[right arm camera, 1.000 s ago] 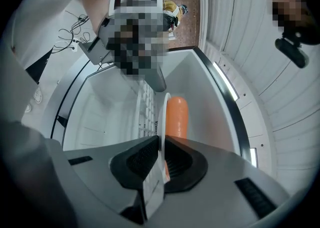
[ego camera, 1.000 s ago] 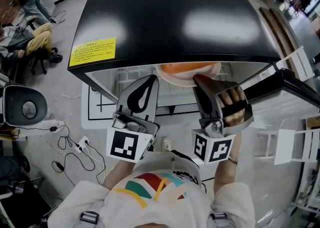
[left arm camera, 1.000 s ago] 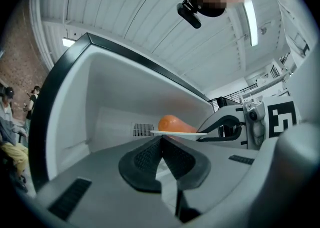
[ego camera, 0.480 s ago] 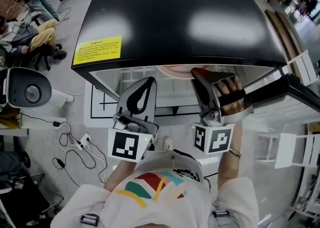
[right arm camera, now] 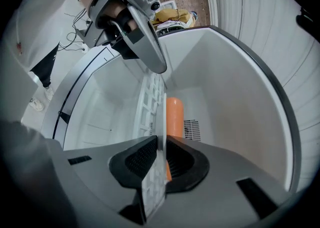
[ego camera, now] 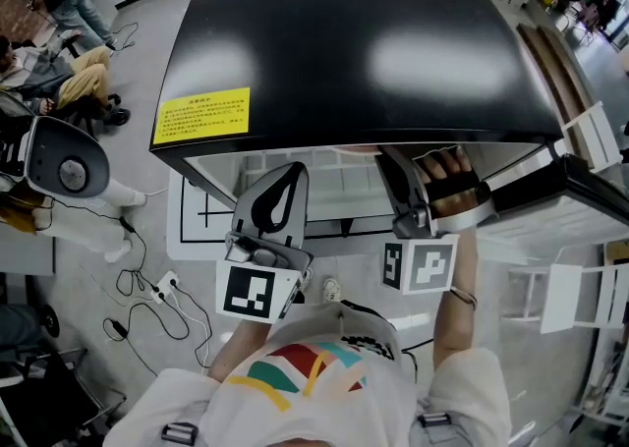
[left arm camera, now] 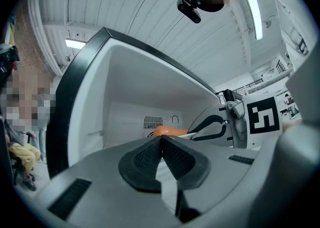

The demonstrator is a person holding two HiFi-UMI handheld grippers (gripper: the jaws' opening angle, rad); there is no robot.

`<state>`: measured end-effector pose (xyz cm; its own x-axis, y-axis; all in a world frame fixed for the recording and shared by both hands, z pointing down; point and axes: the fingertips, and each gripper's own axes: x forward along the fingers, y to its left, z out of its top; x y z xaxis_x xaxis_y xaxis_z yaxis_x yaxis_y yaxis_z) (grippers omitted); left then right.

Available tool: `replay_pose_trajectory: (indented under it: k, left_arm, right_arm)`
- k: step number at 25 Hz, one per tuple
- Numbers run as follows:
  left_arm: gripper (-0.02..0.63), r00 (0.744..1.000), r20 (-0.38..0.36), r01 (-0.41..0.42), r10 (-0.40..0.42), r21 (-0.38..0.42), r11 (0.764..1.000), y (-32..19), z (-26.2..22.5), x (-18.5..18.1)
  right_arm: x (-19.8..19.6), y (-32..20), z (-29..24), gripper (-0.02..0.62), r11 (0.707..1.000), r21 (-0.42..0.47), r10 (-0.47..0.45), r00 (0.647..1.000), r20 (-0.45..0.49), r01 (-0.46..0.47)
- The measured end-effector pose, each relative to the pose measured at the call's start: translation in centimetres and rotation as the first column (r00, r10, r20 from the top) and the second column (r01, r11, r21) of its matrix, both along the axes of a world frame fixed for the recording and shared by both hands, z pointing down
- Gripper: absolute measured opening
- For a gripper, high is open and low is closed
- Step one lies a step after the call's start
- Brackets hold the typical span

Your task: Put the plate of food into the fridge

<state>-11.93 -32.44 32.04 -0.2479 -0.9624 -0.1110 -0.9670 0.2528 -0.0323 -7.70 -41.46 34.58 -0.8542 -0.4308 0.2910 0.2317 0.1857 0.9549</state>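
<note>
The white plate [right arm camera: 161,122] stands edge-on between my right gripper's [right arm camera: 161,158] pads, which are shut on its rim. Orange food [right arm camera: 173,116] lies on the plate, inside the white fridge compartment next to a wire shelf [right arm camera: 150,102]. In the head view the right gripper [ego camera: 391,158] reaches under the black fridge top [ego camera: 344,32], and the plate is almost wholly hidden there. My left gripper [ego camera: 290,172] hovers at the fridge opening, left of the right one. Its pads [left arm camera: 161,141] are shut with nothing between them. The orange food [left arm camera: 163,131] shows beyond them.
The fridge door [ego camera: 565,190] stands open at the right with white door shelves [ego camera: 580,288] below it. A yellow label [ego camera: 201,113] sits on the fridge top. People [ego camera: 59,62] sit at upper left. Cables [ego camera: 147,288] and a round white device [ego camera: 59,165] lie on the floor at left.
The right gripper has pushed the plate deeper into the fridge; the orange food, seen earlier at the opening, is now hidden under the fridge top. The left gripper has barely moved.
</note>
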Motion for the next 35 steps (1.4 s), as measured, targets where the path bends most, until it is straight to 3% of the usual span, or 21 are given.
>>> replay_pose_trajectory:
  k: [6, 10, 15, 19, 25, 35]
  left_arm:
    - [0.008, 1.0, 0.0, -0.006, 0.006, 0.007, 1.0, 0.0, 0.0, -0.5]
    - [0.008, 1.0, -0.006, 0.0, 0.0, 0.012, 1.0, -0.1, -0.2, -1.1]
    - [0.008, 1.0, -0.006, -0.005, 0.006, 0.019, 1.0, -0.2, -0.5, -1.0]
    - [0.008, 1.0, -0.01, -0.017, 0.017, 0.018, 1.0, -0.3, -0.4, -0.7]
    - [0.008, 1.0, -0.013, -0.015, 0.015, 0.016, 1.0, -0.4, -0.4, -0.8]
    - [0.008, 1.0, -0.004, -0.025, 0.025, 0.022, 0.999, -0.8, -0.5, -0.6]
  right_arm:
    - [-0.7, -0.5, -0.9, 0.048, 1.0, -0.006, -0.006, 1.0, 0.005, 0.006]
    - [-0.8, -0.4, -1.0, 0.048, 0.989, -0.147, -0.032, 0.999, -0.012, 0.029]
    - [-1.4, 1.0, -0.3, 0.048, 0.91, -0.411, -0.068, 0.998, -0.017, 0.055]
    - [-1.7, 1.6, -0.1, 0.048, 0.841, -0.538, -0.081, 0.997, -0.015, 0.06]
    - [-1.3, 1.5, -0.3, 0.052, 0.751, -0.658, -0.116, 0.993, -0.037, 0.063]
    - [-1.0, 1.5, 0.3, 0.058, 0.715, -0.698, -0.14, 0.988, -0.071, 0.051]
